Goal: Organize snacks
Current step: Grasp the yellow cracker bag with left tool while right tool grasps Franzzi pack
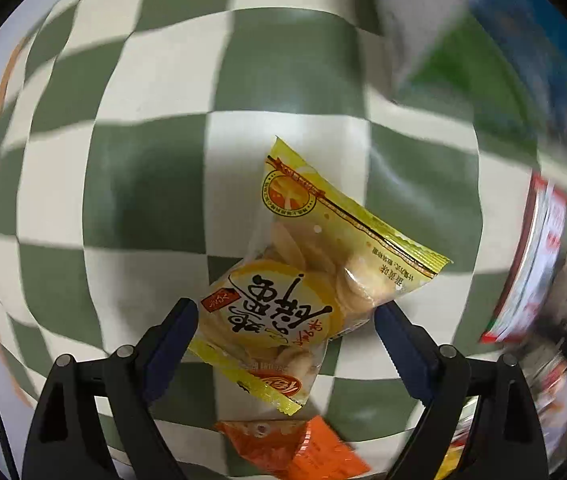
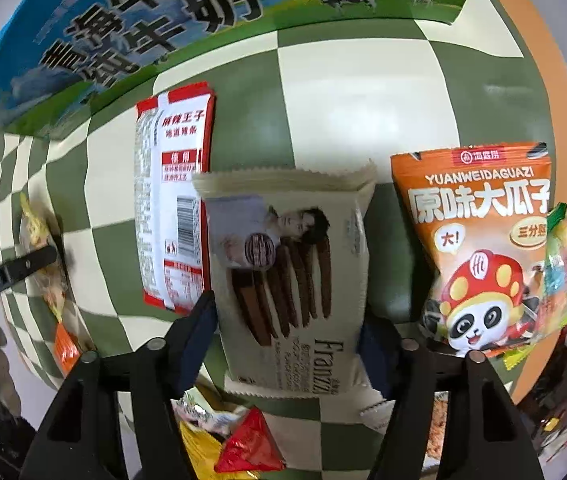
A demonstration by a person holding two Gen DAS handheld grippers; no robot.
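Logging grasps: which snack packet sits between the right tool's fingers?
The cream Franzzi wafer packet, between the red-white packet and the orange seed bag.

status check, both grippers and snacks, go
Left gripper shut on yellow cracker pack. Right gripper shut on Franzzi wafer pack. Orange seed bag beside it.

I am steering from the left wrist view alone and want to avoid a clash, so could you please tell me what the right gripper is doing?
Observer: The right gripper has its fingers on both sides of a cream Franzzi wafer packet.
Operator: Thank you; what lies beside that packet?
Observer: A red and white spicy strip packet lies at its left, touching its edge.
Operator: And on the other side, please?
Observer: An orange sunflower seed bag lies at its right, apart from it, on the checked cloth.
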